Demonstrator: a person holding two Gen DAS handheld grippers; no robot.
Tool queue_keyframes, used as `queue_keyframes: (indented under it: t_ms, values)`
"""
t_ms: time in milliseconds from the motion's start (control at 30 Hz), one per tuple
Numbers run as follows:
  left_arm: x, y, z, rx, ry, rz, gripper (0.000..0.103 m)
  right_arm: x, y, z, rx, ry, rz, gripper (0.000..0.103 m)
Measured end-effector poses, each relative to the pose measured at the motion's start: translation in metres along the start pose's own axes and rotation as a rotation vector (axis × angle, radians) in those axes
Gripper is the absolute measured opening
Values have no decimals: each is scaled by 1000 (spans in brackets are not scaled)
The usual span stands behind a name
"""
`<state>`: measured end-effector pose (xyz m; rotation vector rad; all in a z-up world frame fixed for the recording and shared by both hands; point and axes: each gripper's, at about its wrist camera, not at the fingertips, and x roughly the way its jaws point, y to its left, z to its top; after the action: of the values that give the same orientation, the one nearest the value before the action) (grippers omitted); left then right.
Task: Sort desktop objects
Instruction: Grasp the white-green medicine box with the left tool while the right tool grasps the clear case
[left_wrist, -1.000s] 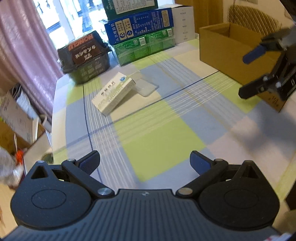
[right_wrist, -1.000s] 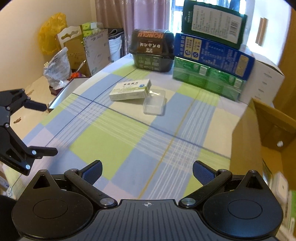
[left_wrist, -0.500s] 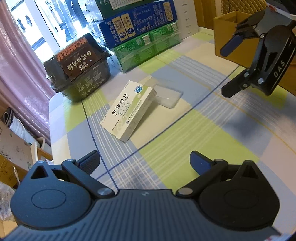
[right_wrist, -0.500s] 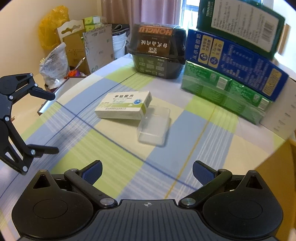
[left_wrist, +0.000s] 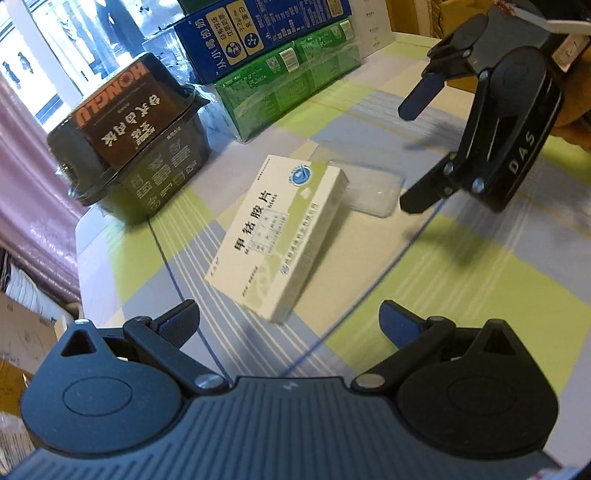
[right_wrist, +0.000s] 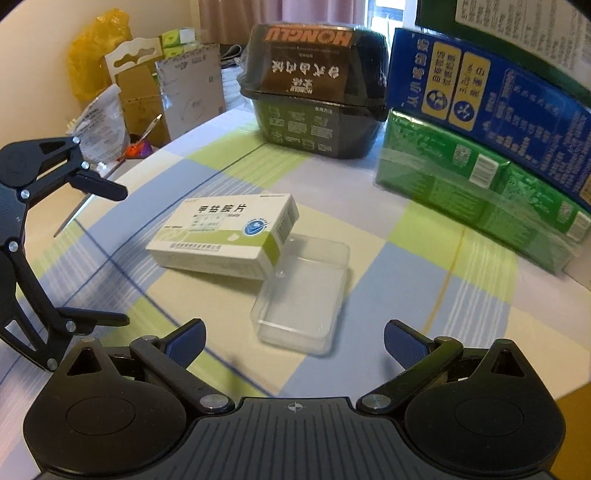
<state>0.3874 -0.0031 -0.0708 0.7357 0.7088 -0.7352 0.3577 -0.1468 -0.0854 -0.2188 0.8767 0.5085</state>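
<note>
clear case (right_wrist: 301, 291): one corner hidden under medicine box (right_wrist: 225, 230); green carton (right_wrist: 480, 192): blurred, cut by right edge

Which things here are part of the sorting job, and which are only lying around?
Job:
- medicine box
- clear tray, touching the box
- left claw and right claw, both open, empty

Lying about:
- black tub
- blue carton on green pack
- yellow bag
</note>
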Motion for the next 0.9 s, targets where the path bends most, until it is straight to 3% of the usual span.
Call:
queue_keyframes:
  t_ms: [300,433,567,900]
  values:
    - [31,21,22,76,5,-67,101,22,-4,8,-12,22,25,91]
    - [44,24,31,89,7,-82,101,27,-4,9,-24,34,27,82]
    - [54,25,36,93,7,-108,101,31,-5,7,-26,55,9,58]
    - [72,36,42,62,51,-181,97,11,-15,-15,-14,83,-36,57]
